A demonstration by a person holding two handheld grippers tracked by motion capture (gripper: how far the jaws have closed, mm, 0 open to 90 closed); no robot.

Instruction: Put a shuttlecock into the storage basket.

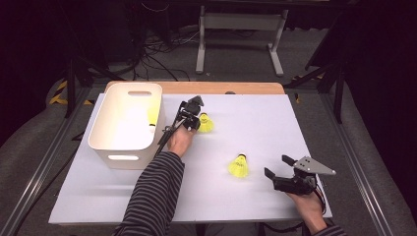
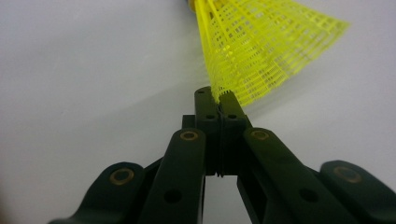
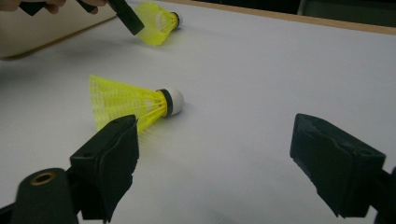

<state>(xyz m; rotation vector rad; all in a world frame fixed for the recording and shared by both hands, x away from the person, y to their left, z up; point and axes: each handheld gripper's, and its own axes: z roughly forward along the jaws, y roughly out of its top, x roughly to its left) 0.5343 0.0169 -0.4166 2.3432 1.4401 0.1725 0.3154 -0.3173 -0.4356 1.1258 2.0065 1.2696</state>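
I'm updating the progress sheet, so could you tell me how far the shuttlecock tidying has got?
Done: one yellow shuttlecock lies in the white plastic bin. In hand: the left gripper pinches a second yellow mesh shuttlecock by its skirt. Left: the third lies before the open right gripper.

From above our side we look forward and down over the whole table (image 1: 255, 206), with the bin (image 1: 125, 125) at left and the floor beyond. The left gripper view sits very close to the tabletop, looking along its jaws, pressed together on the skirt edge of a shuttlecock (image 2: 261, 51) right in front of the lens. The right gripper view rides low over the table, facing across it between wide-apart jaws towards the far edge. It shares with the high view the near shuttlecock (image 3: 135, 102), and farther off the left gripper (image 3: 126, 16) and its shuttlecock (image 3: 159, 21).
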